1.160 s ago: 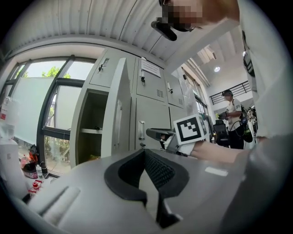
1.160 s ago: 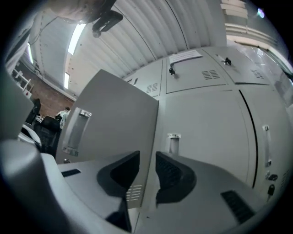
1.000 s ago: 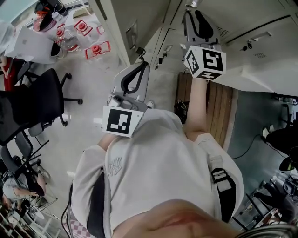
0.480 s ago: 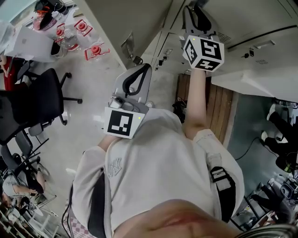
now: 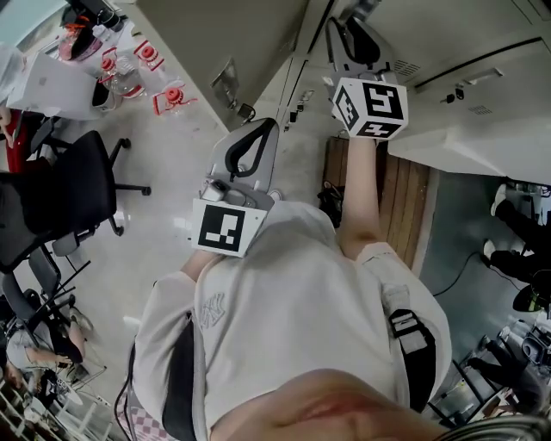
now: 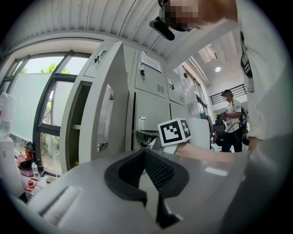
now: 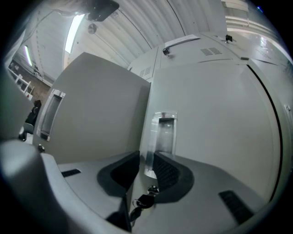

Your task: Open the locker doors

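Note:
A bank of grey lockers (image 5: 482, 52) fills the top of the head view. My right gripper (image 5: 342, 26) is raised against it. In the right gripper view my right gripper (image 7: 145, 157) is shut on the edge of a locker door (image 7: 219, 119), just below its clear handle (image 7: 162, 132). A key (image 7: 144, 199) hangs from the lock between the jaws. My left gripper (image 5: 258, 127) is held low in front of my chest, away from the lockers. In its own view the left gripper (image 6: 145, 153) is shut with nothing in it.
Another locker door (image 5: 215, 43) stands open at the left, its handle (image 7: 48, 114) showing. A black office chair (image 5: 60, 189) and a table with red-lidded containers (image 5: 146, 60) are at the left. A wooden bench (image 5: 400, 198) is below the lockers. A person (image 6: 233, 123) stands farther along.
My right gripper has moved left and slightly up along the lockers, and the door it holds has swung with it. The left gripper has barely moved.

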`<state>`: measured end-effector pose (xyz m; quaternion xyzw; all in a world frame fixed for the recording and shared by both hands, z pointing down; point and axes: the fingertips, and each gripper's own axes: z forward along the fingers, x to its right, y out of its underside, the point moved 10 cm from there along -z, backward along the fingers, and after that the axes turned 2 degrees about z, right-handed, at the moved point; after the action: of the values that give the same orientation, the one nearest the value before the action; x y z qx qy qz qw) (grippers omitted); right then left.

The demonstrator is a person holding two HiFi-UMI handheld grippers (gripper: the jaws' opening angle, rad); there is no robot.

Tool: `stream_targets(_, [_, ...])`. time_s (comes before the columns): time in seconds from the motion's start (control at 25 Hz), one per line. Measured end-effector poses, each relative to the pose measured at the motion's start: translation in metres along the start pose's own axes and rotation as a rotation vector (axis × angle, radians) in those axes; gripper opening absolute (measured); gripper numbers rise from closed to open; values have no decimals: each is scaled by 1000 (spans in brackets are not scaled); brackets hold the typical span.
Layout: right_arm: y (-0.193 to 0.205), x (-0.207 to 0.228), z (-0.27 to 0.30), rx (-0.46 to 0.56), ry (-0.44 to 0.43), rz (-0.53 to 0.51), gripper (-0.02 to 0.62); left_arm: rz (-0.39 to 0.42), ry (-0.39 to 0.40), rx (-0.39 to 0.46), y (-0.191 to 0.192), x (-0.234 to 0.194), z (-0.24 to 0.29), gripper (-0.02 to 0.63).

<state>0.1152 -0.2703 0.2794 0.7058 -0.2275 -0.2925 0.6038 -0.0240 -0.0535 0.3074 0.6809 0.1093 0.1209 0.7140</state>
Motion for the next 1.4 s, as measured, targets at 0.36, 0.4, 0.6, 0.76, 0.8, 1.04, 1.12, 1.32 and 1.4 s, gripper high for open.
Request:
stream_targets(0.36, [-5,-2,-72,43,-202,-36,81,4,118,11,0,27,8,2])
stream_targets(0.4, [-7,-2,-79,39,-223,-40,81,5,128,12,0,31,9,2])
stream_targets(0.6, [-16,0,-123,7,-215,-63,86,1,213,13,1,48,12,2])
stream_targets(0.76, [-17,4,-151,-1,-185,-79,86,1,256,15,2,64,14,2])
stream_targets(0.8, [-18,4,-156,-7,-181,-85,86,0,261,15,2,67,14,2])
stream_targets(1.04, [-17,9,-182,-44,-119,-98,85,-2,306,10,3,81,15,2])
stream_targets(1.12, [-17,9,-187,-45,-108,-97,84,-2,312,10,2,84,15,2])
stream_targets(1.32, [-18,10,-191,-46,-95,-104,86,2,310,11,2,86,14,2])
stream_targets(1.4, [-19,11,-192,-39,-86,-99,86,6,303,14,1,86,13,2])
